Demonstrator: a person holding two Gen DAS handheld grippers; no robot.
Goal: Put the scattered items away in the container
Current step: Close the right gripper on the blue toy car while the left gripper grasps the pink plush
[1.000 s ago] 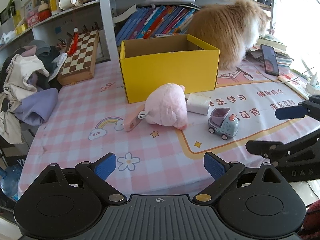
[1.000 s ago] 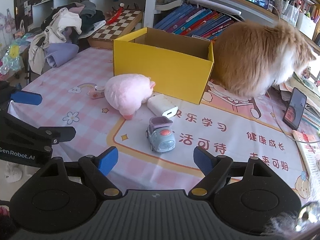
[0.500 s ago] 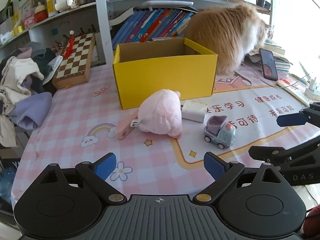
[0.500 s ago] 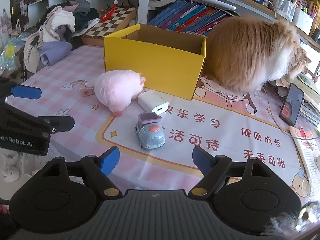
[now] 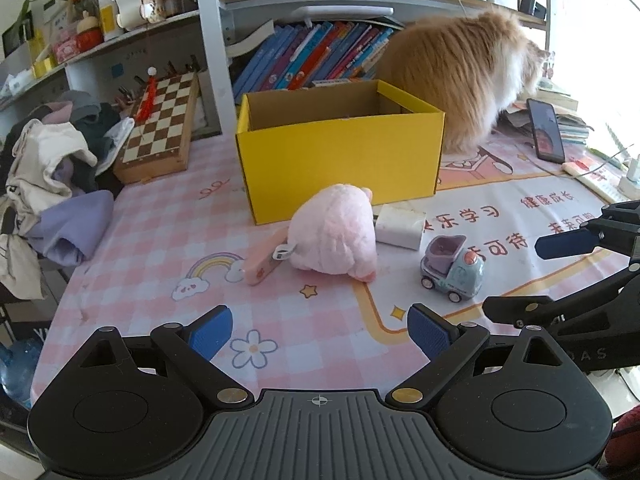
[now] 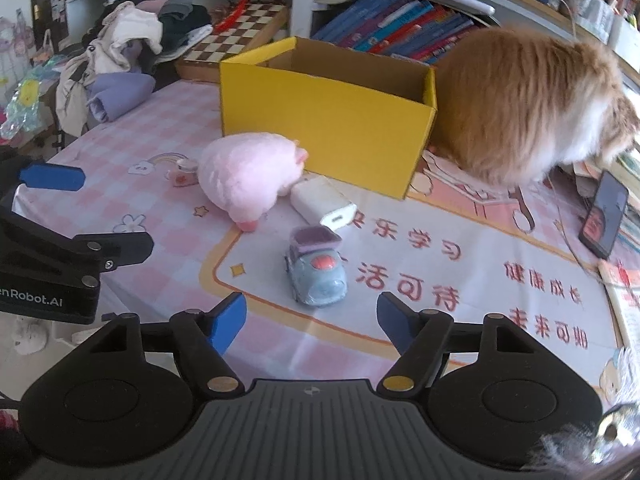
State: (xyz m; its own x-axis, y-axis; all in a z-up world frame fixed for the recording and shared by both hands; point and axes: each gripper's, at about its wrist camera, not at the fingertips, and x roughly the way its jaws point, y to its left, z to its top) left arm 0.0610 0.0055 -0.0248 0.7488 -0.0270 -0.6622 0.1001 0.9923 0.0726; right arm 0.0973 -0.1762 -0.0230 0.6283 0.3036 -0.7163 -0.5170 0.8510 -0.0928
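Behind the yellow box [image 5: 340,160], the phone [image 6: 604,214] screen faces only the right view; both grippers' jaws spread, empty.

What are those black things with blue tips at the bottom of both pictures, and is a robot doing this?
No robot here: a person holds one claw tool in each hand, and each tool carries a camera looking along its two fingers. One picture comes from the left claw, the other from the right claw. The right claw's jaws have just been closing a little, but both claws are open and hold nothing. On the pink checked tablecloth lie a pink plush toy, a white charger, a small toy truck and a little pink case. They belong in the yellow cardboard box. A fluffy orange cat sits beside the box.
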